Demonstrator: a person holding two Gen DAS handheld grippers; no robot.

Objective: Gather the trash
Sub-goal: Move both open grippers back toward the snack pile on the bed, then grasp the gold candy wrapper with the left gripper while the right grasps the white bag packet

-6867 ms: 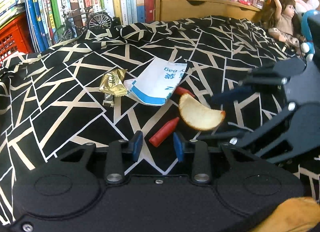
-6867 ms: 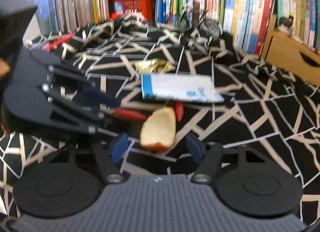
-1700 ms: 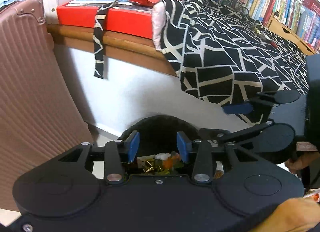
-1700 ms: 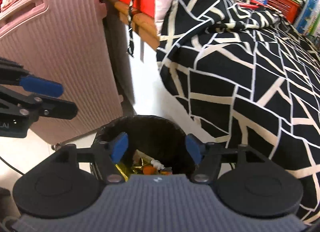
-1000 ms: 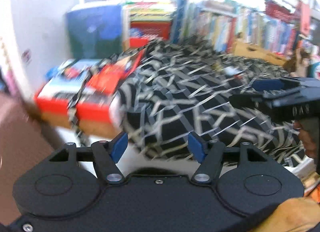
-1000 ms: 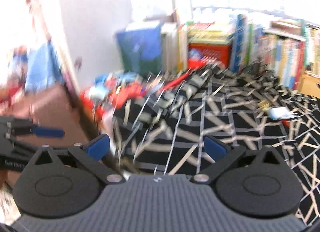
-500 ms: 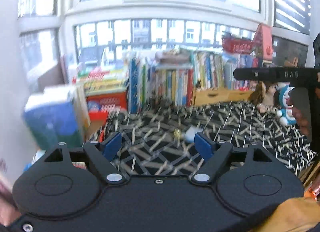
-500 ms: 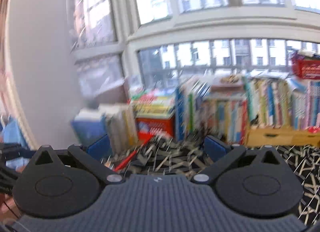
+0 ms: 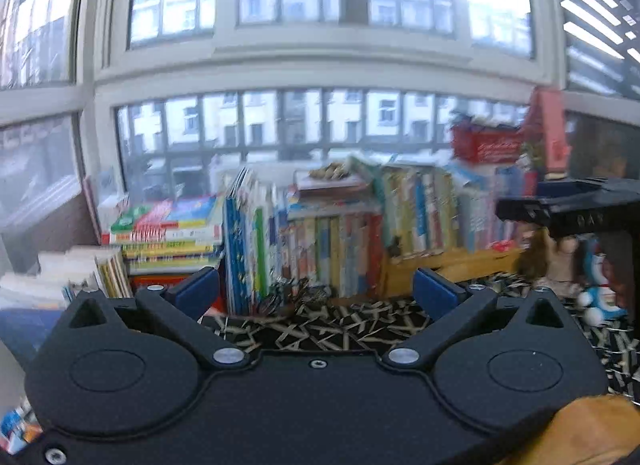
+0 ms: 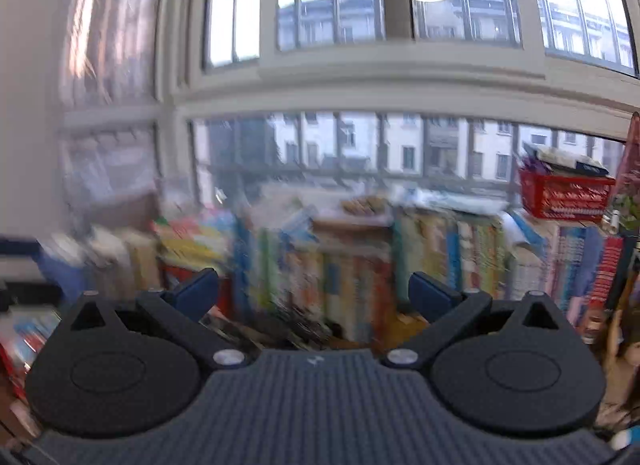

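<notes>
A wide window fills the far wall, with a row of books below it and the patterned bed nearest. The left gripper has just been opening, and its fingers now stand spread with nothing between them. The right gripper is likewise spread and empty. No trash shows in either blurred view. This looks like the swing over to the bed; next, tilt down and find the leftover litter.
</notes>
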